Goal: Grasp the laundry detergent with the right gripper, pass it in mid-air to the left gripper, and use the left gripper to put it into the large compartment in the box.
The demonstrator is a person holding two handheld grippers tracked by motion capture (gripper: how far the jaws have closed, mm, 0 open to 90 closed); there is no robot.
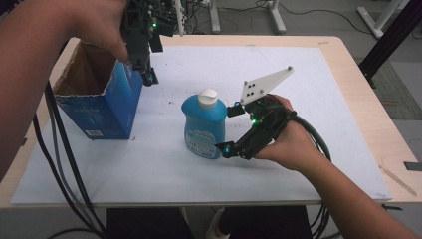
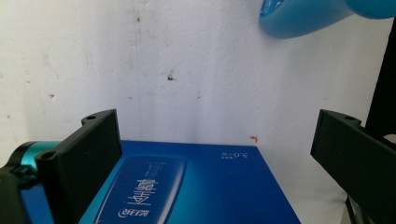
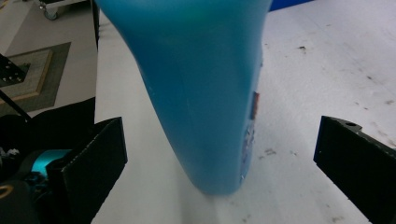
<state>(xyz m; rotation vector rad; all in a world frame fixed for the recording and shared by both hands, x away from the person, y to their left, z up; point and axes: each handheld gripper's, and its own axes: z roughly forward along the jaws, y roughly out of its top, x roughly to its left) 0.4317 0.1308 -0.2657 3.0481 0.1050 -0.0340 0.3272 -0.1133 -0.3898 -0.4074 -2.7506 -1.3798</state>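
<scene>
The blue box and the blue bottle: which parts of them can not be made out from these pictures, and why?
- Blue box, high view: its inside floor is hidden by the near wall and the person's left hand.
- Blue box, left gripper view: cut off by the bottom edge; its small print is unreadable.
- Blue bottle, right gripper view: its white cap is cut off by the top edge.
- Bottle label, high view: text too small to read.

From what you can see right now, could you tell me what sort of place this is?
Probably a lab or workshop set up for recording manipulation: a wooden table under a white sheet, black cables trailing from hand-held grippers, and metal stand legs on grey floor behind.
</scene>
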